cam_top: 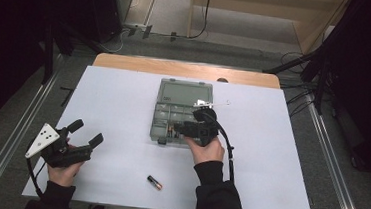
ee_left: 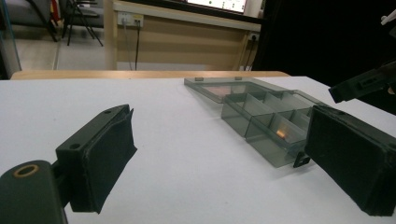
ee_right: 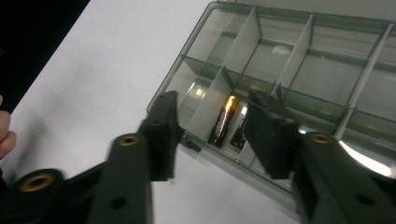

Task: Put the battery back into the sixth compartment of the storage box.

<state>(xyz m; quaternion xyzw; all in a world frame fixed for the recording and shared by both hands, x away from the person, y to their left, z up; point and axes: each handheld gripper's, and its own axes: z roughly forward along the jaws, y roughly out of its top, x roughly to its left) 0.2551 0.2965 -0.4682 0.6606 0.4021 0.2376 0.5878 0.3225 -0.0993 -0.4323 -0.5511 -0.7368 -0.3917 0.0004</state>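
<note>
A clear grey compartment box lies in the middle of the white table with its lid flat behind it. My right gripper hovers over the box's front row, jaws open. In the right gripper view a black-and-gold battery lies in a front compartment of the box below my right gripper, with a second dark battery beside it; neither pad touches them. Another battery lies loose near the table's front edge. My left gripper rests at the front left, open and empty.
The white table top sits on a wooden table. In the left gripper view the box lies ahead to the right of my left gripper, with a gold glint in one compartment. A metal rail runs along each side of the table.
</note>
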